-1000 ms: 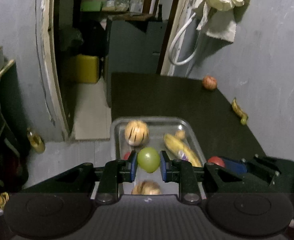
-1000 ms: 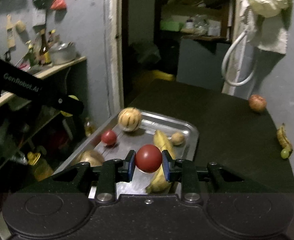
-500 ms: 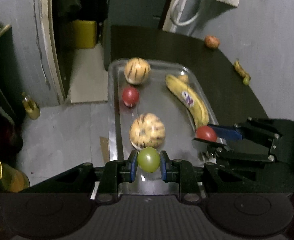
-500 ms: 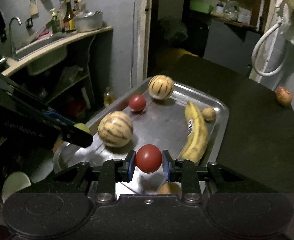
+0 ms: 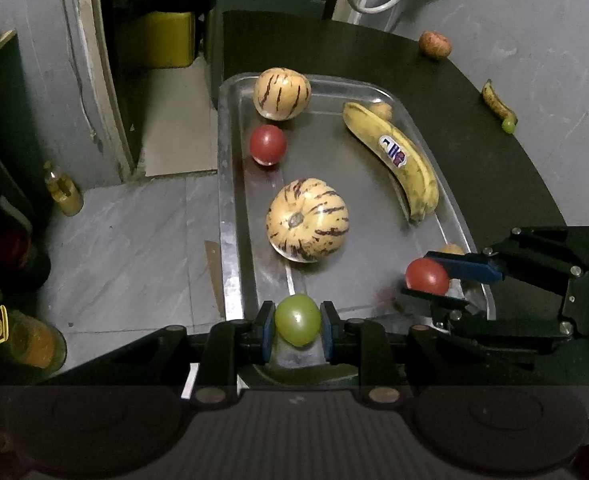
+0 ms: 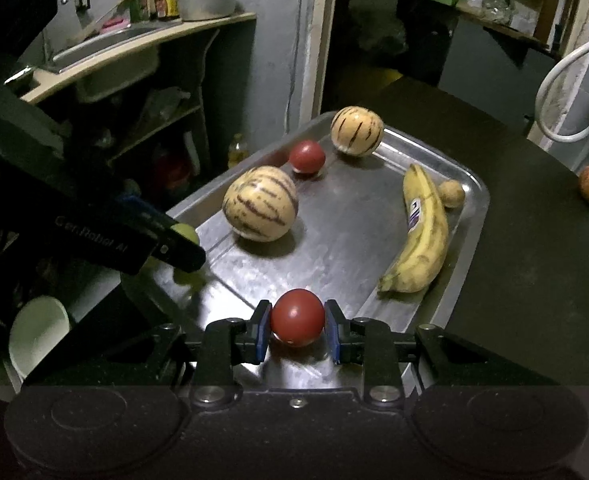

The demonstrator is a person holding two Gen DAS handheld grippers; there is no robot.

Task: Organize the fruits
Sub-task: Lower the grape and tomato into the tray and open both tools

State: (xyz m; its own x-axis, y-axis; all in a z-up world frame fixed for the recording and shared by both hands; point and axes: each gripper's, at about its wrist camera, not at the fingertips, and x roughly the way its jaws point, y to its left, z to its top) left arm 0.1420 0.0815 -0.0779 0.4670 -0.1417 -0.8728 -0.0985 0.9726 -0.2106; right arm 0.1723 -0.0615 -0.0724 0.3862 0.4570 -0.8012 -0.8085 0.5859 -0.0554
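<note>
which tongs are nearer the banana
Right. The right tongs, holding a red fruit, sit just below the banana tip; the left tongs, holding a green fruit, are further off at the tray's near edge.

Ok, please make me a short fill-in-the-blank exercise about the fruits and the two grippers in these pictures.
1. The left gripper holds a ____ fruit.
2. The right gripper holds a ____ fruit.
3. The banana lies in the metal ____.
4. The number of striped melons in the tray is ____.

Missing words: green; red; tray; two
</note>
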